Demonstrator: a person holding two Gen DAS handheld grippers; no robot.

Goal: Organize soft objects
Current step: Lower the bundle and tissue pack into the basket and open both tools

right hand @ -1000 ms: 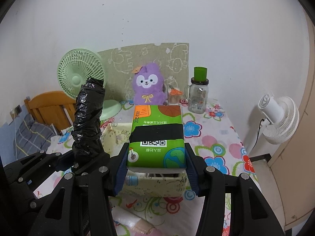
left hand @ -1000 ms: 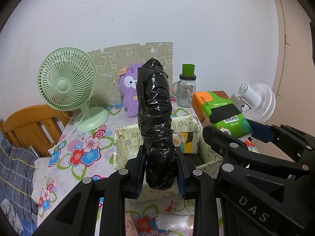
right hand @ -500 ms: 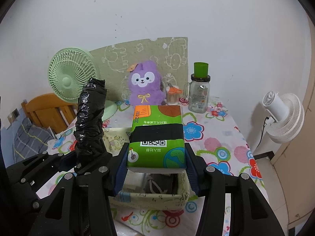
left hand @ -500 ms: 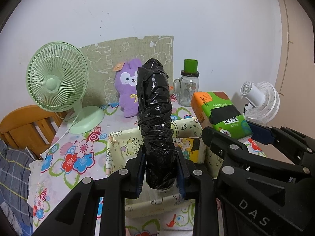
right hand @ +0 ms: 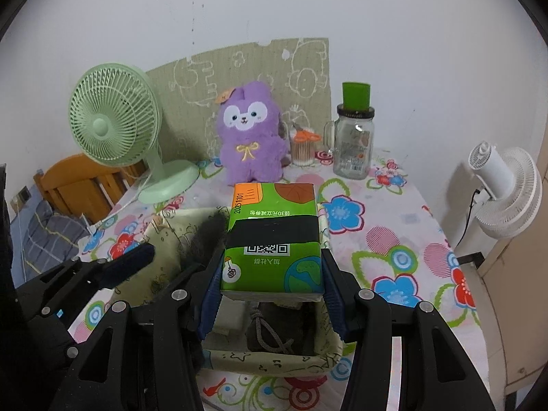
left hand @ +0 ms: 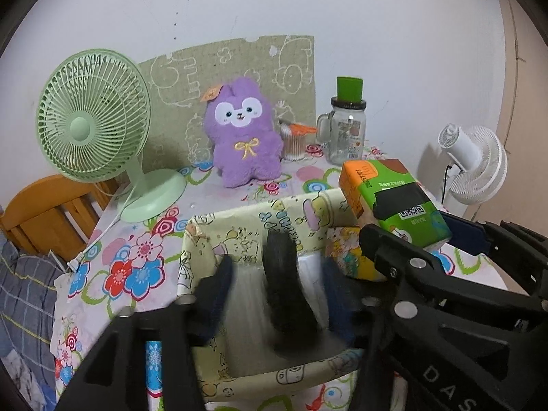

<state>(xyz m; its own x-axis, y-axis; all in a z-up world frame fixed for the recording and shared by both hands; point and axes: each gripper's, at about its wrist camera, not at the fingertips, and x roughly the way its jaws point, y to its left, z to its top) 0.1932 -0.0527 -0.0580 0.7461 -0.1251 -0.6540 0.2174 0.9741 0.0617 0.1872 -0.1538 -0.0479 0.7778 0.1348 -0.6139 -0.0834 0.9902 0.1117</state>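
Floral table (right hand: pixel 404 239): right gripper (right hand: pixel 272 282) clamps tissue pack (right hand: pixel 272 236) directly over fabric bin (right hand: pixel 274 363), long axis pointing away; left gripper (left hand: pixel 274 294) just opened, black roll (left hand: pixel 284 294) loose between jaws.

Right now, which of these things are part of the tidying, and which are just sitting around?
In the job: black wrapped bundle, dropping between the just-opened left gripper; green tissue pack in the right gripper; fabric basket.

Lying about: green fan, purple plush, glass jar, white fan.

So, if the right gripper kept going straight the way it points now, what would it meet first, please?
Probably the fabric storage box: the right gripper, shut on the tissue pack, points down into it. Depth is uncertain.
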